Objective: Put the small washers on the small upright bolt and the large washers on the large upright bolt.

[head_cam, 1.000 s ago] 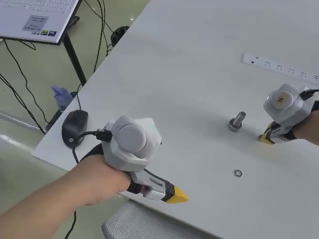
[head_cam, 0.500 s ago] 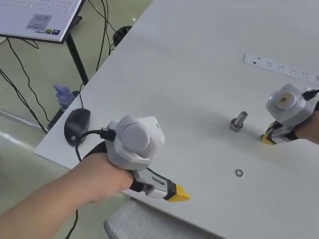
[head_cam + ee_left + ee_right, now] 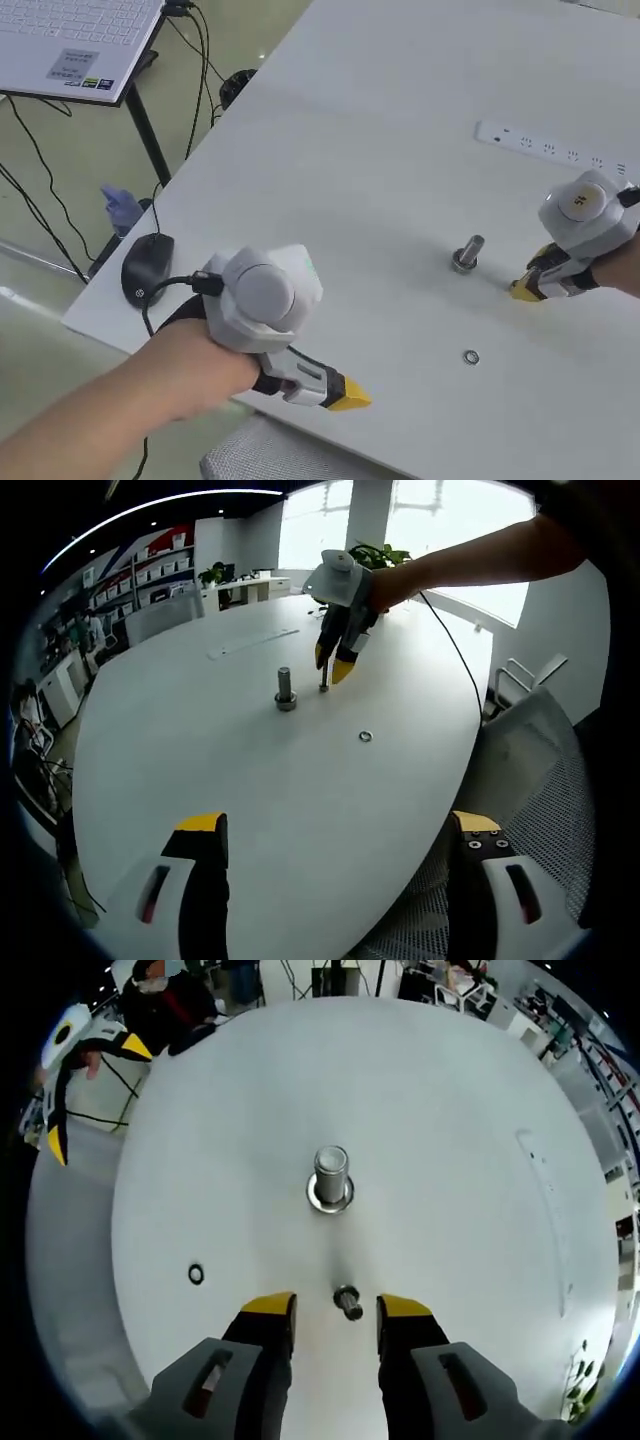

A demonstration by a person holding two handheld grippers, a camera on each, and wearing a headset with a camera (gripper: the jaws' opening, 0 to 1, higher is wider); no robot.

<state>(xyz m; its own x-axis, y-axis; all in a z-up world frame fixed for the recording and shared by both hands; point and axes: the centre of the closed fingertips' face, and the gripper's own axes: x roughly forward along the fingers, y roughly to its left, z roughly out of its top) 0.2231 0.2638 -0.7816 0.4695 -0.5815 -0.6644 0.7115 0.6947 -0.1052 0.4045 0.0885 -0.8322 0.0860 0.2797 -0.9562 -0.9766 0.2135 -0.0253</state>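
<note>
A large upright bolt (image 3: 466,254) (image 3: 331,1178) (image 3: 286,690) stands on the white table (image 3: 380,130). A small upright bolt (image 3: 347,1300) (image 3: 324,683) stands just past the open jaws of my right gripper (image 3: 337,1307) (image 3: 525,290), level with the gap and touching neither jaw. One small washer (image 3: 471,357) (image 3: 196,1274) (image 3: 365,737) lies flat on the table nearer me. My left gripper (image 3: 348,395) (image 3: 338,825) hovers near the table's front edge, its jaws wide open with nothing between them.
A white power strip (image 3: 550,150) lies at the back right. A black mouse (image 3: 147,275) sits at the table's left corner. A laptop (image 3: 70,40) stands on a side stand to the left. A mesh chair (image 3: 520,780) is below the front edge.
The head view has shifted slightly. Both grippers, the bolts and the washer keep about the same places relative to each other.
</note>
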